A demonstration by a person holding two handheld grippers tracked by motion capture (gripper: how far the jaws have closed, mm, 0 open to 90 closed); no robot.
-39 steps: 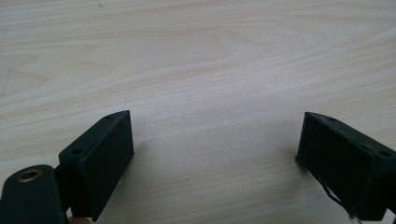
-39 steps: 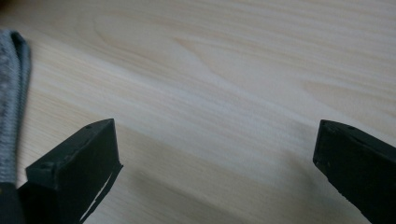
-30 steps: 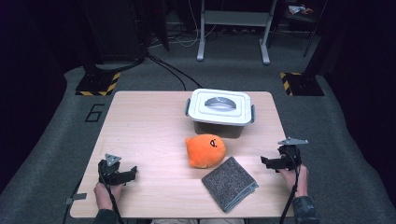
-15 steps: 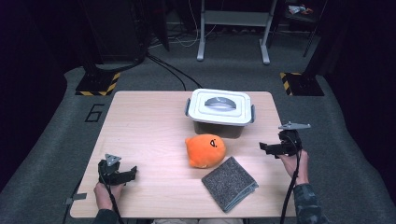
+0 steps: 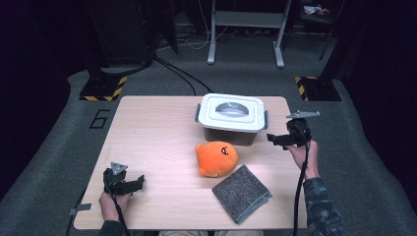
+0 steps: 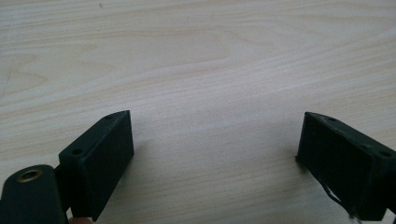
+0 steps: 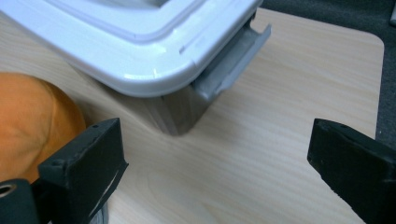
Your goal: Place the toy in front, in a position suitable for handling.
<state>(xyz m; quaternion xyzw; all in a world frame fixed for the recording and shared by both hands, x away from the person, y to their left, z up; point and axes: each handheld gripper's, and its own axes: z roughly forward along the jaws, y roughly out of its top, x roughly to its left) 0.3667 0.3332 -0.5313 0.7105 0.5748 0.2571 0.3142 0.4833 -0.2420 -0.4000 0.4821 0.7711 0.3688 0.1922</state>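
Wooden worktop (image 5: pixel 157 128) holds everything. Nearest, the left gripper (image 5: pixel 129 184) rests low, fingers wide, empty. A grey cloth (image 5: pixel 241 192) and orange soft toy (image 5: pixel 216 158) lie just before the white box (image 5: pixel 231 118). The right gripper (image 5: pixel 273 139), fingers wide, points at the box's side clip (image 7: pixel 231 65), likely to unlatch it.

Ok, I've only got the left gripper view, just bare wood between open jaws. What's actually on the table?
Observer: A white lidded box stands toward the far edge of the table.
Operator: Where's the other gripper?
Observer: The right gripper is just off that box's right end, jaws open, holding nothing.
Operator: Anything else out there?
Observer: An orange plush toy sits in front of the box, with a folded grey cloth beside it near the front edge.
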